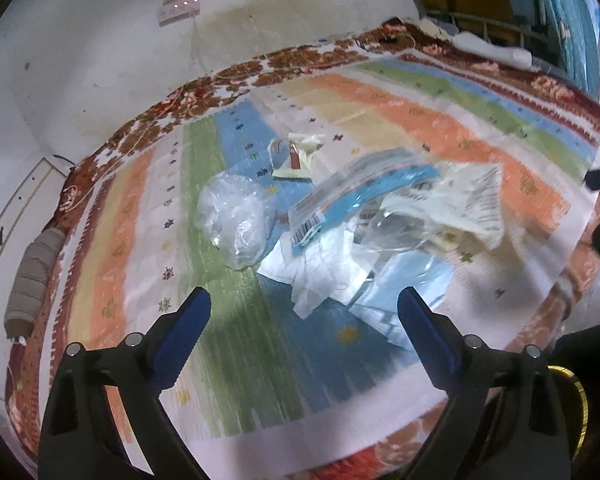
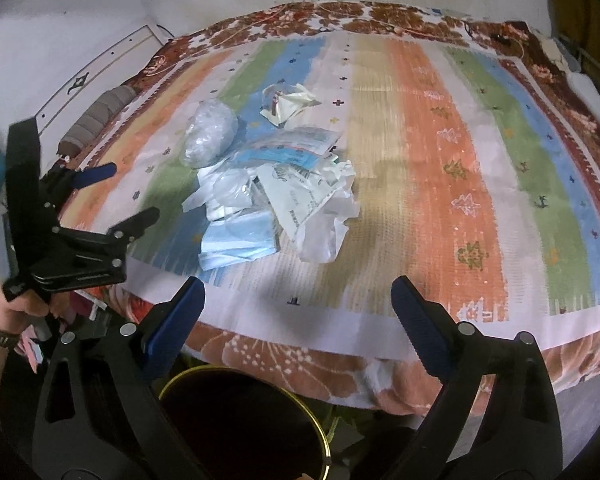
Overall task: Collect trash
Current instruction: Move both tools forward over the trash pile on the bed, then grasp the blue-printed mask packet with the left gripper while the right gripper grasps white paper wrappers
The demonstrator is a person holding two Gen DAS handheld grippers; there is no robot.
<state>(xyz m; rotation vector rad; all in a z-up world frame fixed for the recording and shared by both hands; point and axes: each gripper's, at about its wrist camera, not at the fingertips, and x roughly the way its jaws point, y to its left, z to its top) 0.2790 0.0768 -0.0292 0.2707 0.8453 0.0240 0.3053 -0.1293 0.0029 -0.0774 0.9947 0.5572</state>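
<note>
My left gripper (image 1: 304, 300) has its 2 blue-padded fingers (image 1: 180, 340) spread wide with nothing between them, hanging over the near green and blue stripes of the striped mat (image 1: 440, 120). My right gripper (image 2: 298, 292) is spread just as wide and empty, above the mat's near white border. In the right wrist view the left gripper (image 2: 134, 192) shows at the left, held in my hand (image 2: 8, 312).

Just beyond the left fingers lies the trash pile (image 2: 276, 192), mid-mat: a blue face mask (image 2: 240, 240) nearest, white crumpled paper (image 2: 324, 228) to its right, a blue-and-white printed wrapper (image 1: 340, 204) across the middle, a clear plastic bag (image 1: 232, 220) bunched at the left, and a small torn packet (image 1: 296, 156) farthest. The pieces overlap or touch, except the packet, which sits slightly apart.

Below the right gripper, off the near edge of the floral blanket (image 2: 260, 356), stands a dark bin with a gold rim (image 2: 324, 432).
</note>
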